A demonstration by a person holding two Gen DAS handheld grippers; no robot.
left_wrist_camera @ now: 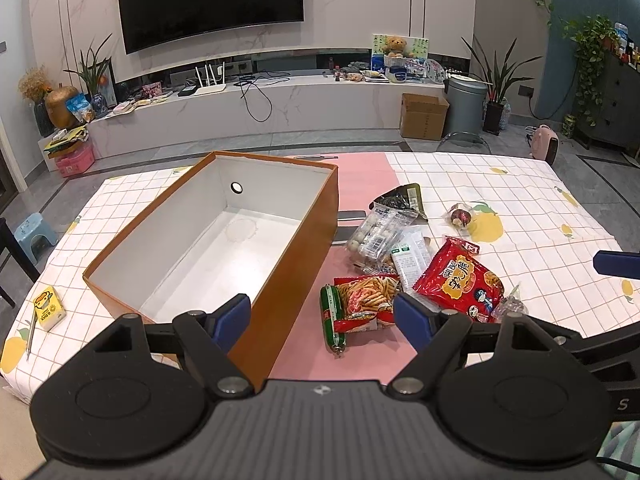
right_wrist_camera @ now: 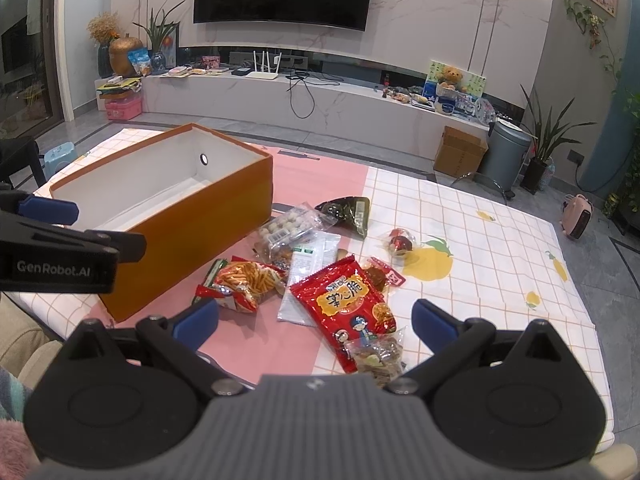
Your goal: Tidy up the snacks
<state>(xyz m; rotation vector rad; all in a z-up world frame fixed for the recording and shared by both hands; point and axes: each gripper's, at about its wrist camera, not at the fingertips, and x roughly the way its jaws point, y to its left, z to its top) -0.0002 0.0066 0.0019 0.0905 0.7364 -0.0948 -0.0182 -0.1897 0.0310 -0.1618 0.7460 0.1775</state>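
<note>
An empty orange box (left_wrist_camera: pixel 296 256) with a white inside stands on the table; it also shows in the right wrist view (right_wrist_camera: pixel 192 236). Right of it lies a pile of snacks: a red crisp bag (left_wrist_camera: pixel 460 284) (right_wrist_camera: pixel 352 304), a bag of fries-like sticks (left_wrist_camera: pixel 366 298) (right_wrist_camera: pixel 244 280), a green sausage (left_wrist_camera: pixel 332 312), a clear pack of white balls (left_wrist_camera: pixel 376 232) (right_wrist_camera: pixel 290 226), a dark bag (left_wrist_camera: pixel 400 200) (right_wrist_camera: pixel 348 210) and a small round wrapped sweet (left_wrist_camera: pixel 460 214) (right_wrist_camera: pixel 400 242). My left gripper (left_wrist_camera: pixel 322 320) is open, hovering at the box's near corner. My right gripper (right_wrist_camera: pixel 316 322) is open above the red bag.
The table wears a checked cloth (left_wrist_camera: pixel 540 216) with a pink runner (left_wrist_camera: pixel 360 176). A yellow carton (left_wrist_camera: pixel 48 307) and a pen (left_wrist_camera: pixel 31 332) lie at the left edge. Behind are a TV cabinet (left_wrist_camera: pixel 260 108), a cardboard box (left_wrist_camera: pixel 423 116) and a bin (left_wrist_camera: pixel 466 104).
</note>
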